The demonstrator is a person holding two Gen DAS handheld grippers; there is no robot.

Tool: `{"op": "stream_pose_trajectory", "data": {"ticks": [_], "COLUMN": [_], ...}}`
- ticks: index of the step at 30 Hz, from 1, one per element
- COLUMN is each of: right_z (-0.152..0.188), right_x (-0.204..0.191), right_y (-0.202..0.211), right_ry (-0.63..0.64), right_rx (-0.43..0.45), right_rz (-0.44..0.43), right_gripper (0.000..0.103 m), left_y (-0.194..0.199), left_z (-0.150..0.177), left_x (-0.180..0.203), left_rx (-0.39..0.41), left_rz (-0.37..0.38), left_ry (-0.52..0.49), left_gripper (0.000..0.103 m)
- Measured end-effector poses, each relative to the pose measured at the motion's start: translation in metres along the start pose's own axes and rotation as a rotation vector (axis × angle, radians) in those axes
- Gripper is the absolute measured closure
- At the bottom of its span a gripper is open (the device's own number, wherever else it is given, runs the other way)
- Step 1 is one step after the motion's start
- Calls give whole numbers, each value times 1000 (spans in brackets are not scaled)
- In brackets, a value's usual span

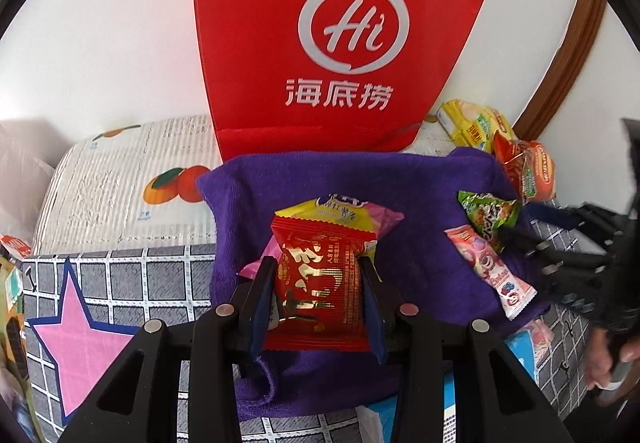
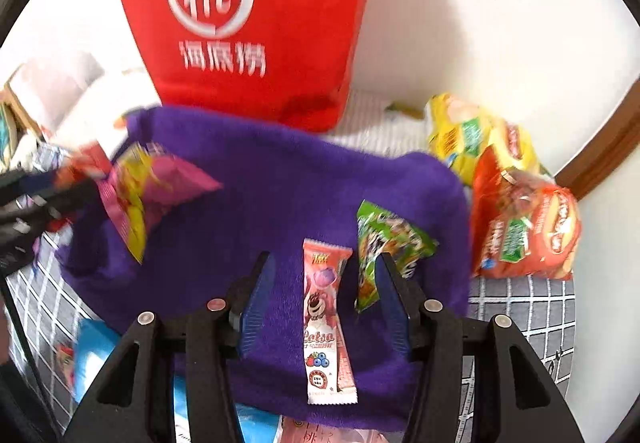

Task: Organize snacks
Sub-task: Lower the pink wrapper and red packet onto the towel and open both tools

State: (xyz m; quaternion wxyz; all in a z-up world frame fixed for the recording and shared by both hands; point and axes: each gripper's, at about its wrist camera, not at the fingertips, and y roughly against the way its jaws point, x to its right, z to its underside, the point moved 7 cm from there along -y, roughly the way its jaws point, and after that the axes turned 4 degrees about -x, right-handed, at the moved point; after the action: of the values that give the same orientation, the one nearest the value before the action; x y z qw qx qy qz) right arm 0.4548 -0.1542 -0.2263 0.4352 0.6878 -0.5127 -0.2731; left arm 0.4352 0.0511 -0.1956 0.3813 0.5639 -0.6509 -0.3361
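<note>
My left gripper (image 1: 318, 267) is shut on a red snack packet (image 1: 320, 295) with gold lettering, held above a purple towel (image 1: 420, 195). Just beyond it is a yellow and pink packet (image 1: 344, 213); whether the two touch I cannot tell. My right gripper (image 2: 325, 263) stands open over the towel (image 2: 280, 183). A long pink Lotso bar (image 2: 324, 319) lies flat between its fingers, clear of both pads. A green packet (image 2: 388, 239) lies against the right finger's tip. In the right wrist view the left gripper (image 2: 60, 195) shows blurred at the left edge.
A tall red bag (image 1: 340, 43) with a white Hi logo stands behind the towel against the white wall. Yellow (image 2: 464, 135) and orange (image 2: 528, 227) chip bags lie at the right by a brown door frame. Grey checked cloth (image 1: 120, 283) with a pink star covers the surface.
</note>
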Motion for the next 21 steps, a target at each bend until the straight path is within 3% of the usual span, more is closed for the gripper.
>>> {"op": "stream_pose_trajectory", "data": {"ticks": [6, 21], "right_z": [-7, -10], "right_x": [6, 13], "right_y": [25, 30], "right_ry": [-41, -80], "right_rx": [71, 85], "right_rz": [-23, -21], "right_gripper": [49, 49], "left_y": [-12, -23], "left_z": [4, 10], "left_x": [1, 0], "left_rx": [-43, -97], "left_rz": [-5, 21], "left_ry": [3, 32], "left_gripper": [65, 64]}}
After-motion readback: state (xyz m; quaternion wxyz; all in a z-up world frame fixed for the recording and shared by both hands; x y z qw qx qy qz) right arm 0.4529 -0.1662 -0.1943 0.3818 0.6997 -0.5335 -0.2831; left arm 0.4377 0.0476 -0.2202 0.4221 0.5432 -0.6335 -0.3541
